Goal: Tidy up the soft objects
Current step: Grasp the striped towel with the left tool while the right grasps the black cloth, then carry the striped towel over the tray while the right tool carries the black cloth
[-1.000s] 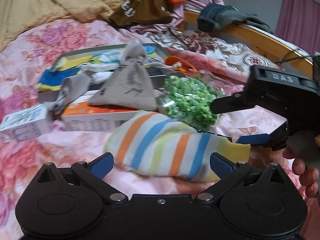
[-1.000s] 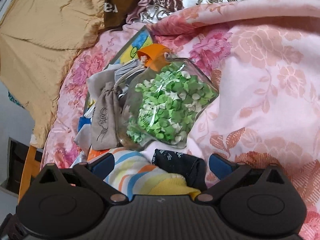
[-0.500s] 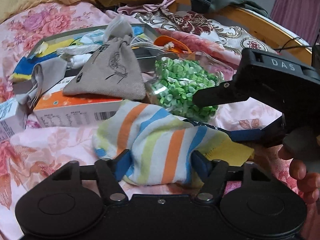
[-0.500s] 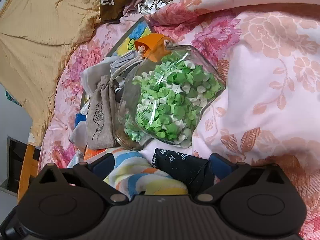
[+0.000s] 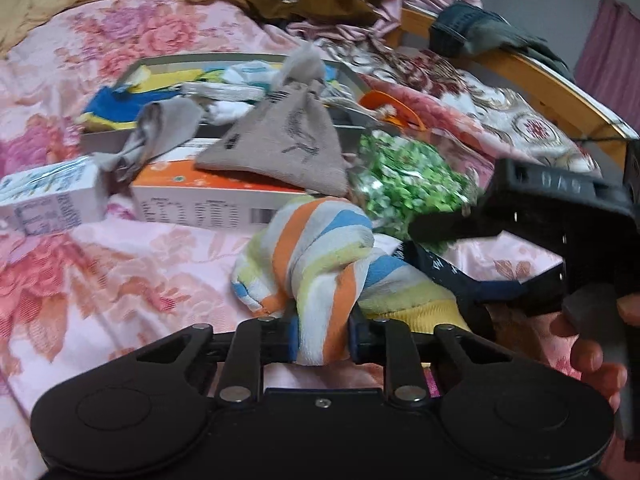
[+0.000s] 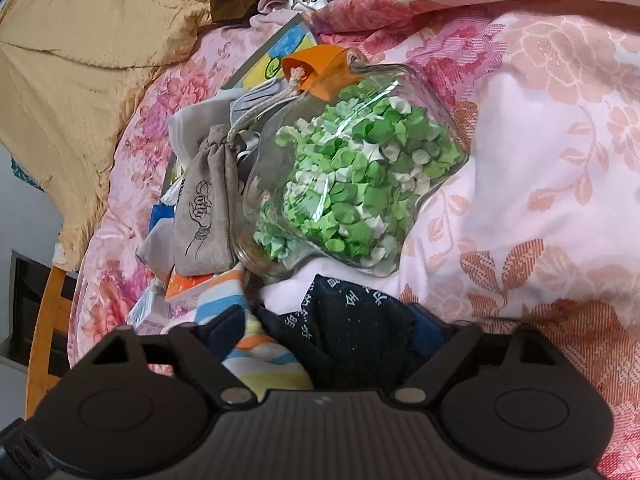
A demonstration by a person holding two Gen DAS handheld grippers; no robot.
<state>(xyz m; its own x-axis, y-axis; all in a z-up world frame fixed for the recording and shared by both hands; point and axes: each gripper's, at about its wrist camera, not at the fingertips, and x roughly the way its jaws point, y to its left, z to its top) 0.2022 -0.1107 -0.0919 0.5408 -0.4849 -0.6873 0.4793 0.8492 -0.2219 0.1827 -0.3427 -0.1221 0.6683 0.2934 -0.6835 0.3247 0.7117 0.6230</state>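
A sock striped in orange, blue, yellow and white [image 5: 320, 248] lies bunched on the pink flowered bedspread [image 5: 120, 280]. My left gripper [image 5: 322, 338] pinches a fold of it between its blue pads, its jaws still closing. A dark sock with white characters [image 6: 348, 328] lies beside the striped sock [image 6: 224, 308]. My right gripper [image 6: 326, 326] straddles the dark sock, jaws closing. Seen from the left wrist, the dark sock [image 5: 434, 266] rests on the right gripper's lower finger, with a gap under the upper one.
A glass jar of green paper stars [image 6: 360, 184] with an orange lid lies just beyond both socks. Behind it sit a grey drawstring pouch [image 5: 288, 140], an orange box [image 5: 200, 196], a white carton [image 5: 48, 196] and a shallow tray [image 5: 240, 58] of small cloths. A wooden bed rail [image 5: 540, 80] runs at right.
The left jaws went from wide open to pinched on the striped sock, bunching it upward. The right jaws narrowed around the dark sock.
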